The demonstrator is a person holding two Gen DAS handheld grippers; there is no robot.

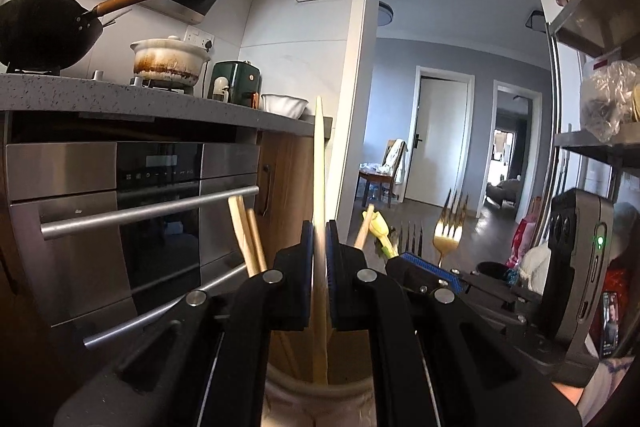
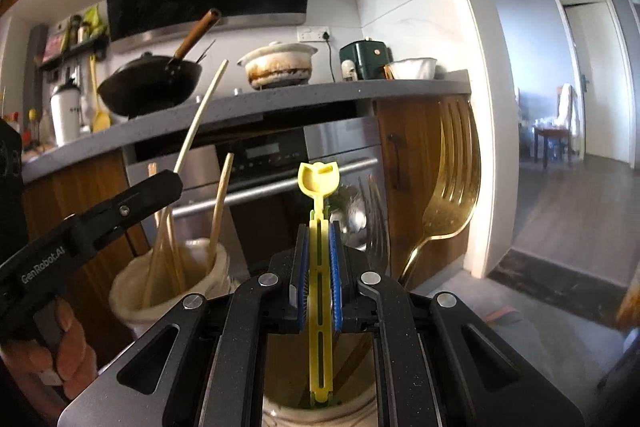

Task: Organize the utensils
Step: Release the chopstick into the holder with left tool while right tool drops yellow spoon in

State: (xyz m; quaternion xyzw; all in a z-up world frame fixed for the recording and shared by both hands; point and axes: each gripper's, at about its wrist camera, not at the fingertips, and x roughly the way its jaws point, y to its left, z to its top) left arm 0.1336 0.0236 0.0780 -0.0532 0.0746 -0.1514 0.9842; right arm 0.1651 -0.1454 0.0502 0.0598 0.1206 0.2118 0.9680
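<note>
Across the kitchen backdrop: grey speckled stone countertop (image 2: pixel 280 99) over a stainless built-in oven (image 1: pixel 132 195), black wok (image 2: pixel 152 83) and stained white clay pot (image 2: pixel 280 65) up top. None of it part of the job.

Nearer, two cream ceramic holder jars. Left jar (image 2: pixel 132 291) already stocked with several pale wooden chopsticks (image 2: pixel 218 203). Right jar (image 2: pixel 280 403) directly below the right gripper, with a gold metal fork (image 2: pixel 444 195) and a silver fork (image 2: pixel 378 223) standing in or just behind it; cannot tell which.

Left gripper (image 1: pixel 319 259) clenched on a long pale wooden chopstick (image 1: pixel 319 163), held upright, lower end dipping inside the rim of the chopstick jar, seemingly not yet let go.

Right gripper (image 2: pixel 319 267) clamped on a slim yellow plastic utensil with a tulip-shaped head (image 2: pixel 319 183), upright, foot just at the mouth of the right jar.

Judged well along: sorting by kind largely done, chopsticks gathered on one side, forks on the other. Left to do: lower both pieces fully, release each. Any further loose utensils out of view, so remaining count unknown.
</note>
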